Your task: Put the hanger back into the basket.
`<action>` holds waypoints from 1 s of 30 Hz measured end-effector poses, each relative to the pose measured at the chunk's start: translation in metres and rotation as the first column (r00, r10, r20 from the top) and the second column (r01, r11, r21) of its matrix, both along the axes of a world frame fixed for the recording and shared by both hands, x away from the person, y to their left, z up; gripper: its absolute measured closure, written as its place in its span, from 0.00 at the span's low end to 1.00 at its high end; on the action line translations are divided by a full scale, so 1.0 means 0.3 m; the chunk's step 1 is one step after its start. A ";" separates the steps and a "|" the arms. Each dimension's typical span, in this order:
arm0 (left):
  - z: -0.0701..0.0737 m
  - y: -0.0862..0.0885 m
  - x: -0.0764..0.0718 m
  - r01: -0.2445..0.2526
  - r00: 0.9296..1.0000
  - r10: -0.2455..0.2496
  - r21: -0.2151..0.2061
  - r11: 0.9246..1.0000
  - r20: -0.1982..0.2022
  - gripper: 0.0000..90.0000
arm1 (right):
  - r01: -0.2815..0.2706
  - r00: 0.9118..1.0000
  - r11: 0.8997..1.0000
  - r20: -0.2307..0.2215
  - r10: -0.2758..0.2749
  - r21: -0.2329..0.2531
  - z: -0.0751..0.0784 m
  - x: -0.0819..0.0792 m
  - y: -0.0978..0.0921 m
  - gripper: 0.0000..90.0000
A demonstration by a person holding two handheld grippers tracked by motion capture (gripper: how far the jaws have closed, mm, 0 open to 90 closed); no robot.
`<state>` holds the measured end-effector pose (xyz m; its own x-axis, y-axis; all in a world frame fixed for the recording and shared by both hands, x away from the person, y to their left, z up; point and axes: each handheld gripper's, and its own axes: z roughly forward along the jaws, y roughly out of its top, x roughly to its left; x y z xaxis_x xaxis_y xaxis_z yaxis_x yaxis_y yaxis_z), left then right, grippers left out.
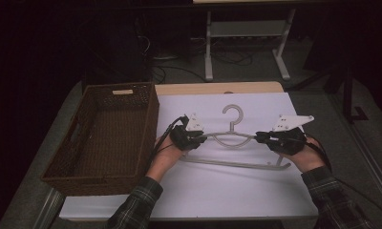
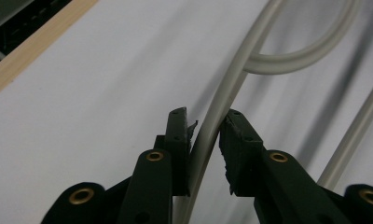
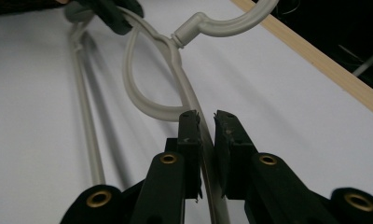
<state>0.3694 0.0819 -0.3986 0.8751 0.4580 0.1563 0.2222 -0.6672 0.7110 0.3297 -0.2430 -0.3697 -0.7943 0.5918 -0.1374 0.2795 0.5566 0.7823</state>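
Observation:
A pale grey plastic hanger (image 1: 237, 163) lies on the white table top, its hook pointing away from me. My left gripper (image 1: 201, 138) grips the hanger's left shoulder and my right gripper (image 1: 259, 137) grips its right shoulder. In the left gripper view the hanger's arm (image 2: 220, 98) runs between the jaws of the left gripper (image 2: 205, 116), which are closed in on it with barely any gap. In the right gripper view the right gripper (image 3: 205, 114) pinches the arm just below the hanger's neck (image 3: 189, 28). The left gripper (image 3: 114, 18) shows at the far end.
A brown woven basket (image 1: 153, 114) stands at the left, touching the white sheet's edge (image 1: 203, 191). The table's wooden far edge (image 1: 217, 88) lies behind the hook. A metal frame (image 1: 208, 47) and cables stand on the dark floor beyond.

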 end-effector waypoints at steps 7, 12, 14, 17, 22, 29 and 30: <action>0.003 -0.011 -0.029 0.050 0.998 -0.050 -0.002 0.999 -0.027 0.89 | 0.037 0.999 0.999 0.016 -0.037 0.014 0.003 0.009 -0.022 0.96; 0.006 0.006 -0.031 0.021 0.997 -0.027 -0.089 0.996 -0.069 0.92 | 0.045 0.999 0.999 0.008 -0.045 0.013 -0.001 0.015 -0.023 0.95; 0.012 0.022 -0.030 0.014 0.997 -0.023 -0.113 0.993 -0.080 0.92 | 0.043 0.999 0.999 0.006 -0.043 0.012 -0.005 0.015 -0.018 0.93; 0.015 0.030 -0.033 0.009 0.996 -0.021 -0.134 0.991 -0.086 0.92 | 0.042 0.999 0.999 0.008 -0.042 0.014 -0.004 0.015 -0.016 0.92; 0.026 0.041 -0.042 -0.016 0.997 0.003 -0.155 0.988 -0.080 0.92 | 0.040 0.999 0.998 -0.010 -0.040 0.041 -0.003 0.013 -0.016 0.82; 0.037 0.049 -0.048 -0.075 0.990 0.049 -0.198 0.977 -0.131 0.92 | 0.057 0.995 0.993 -0.091 -0.047 0.104 -0.024 0.016 -0.013 0.42; 0.039 0.049 -0.048 -0.080 0.989 0.053 -0.202 0.976 -0.135 0.92 | 0.060 0.994 0.992 -0.099 -0.049 0.112 -0.026 0.016 -0.015 0.38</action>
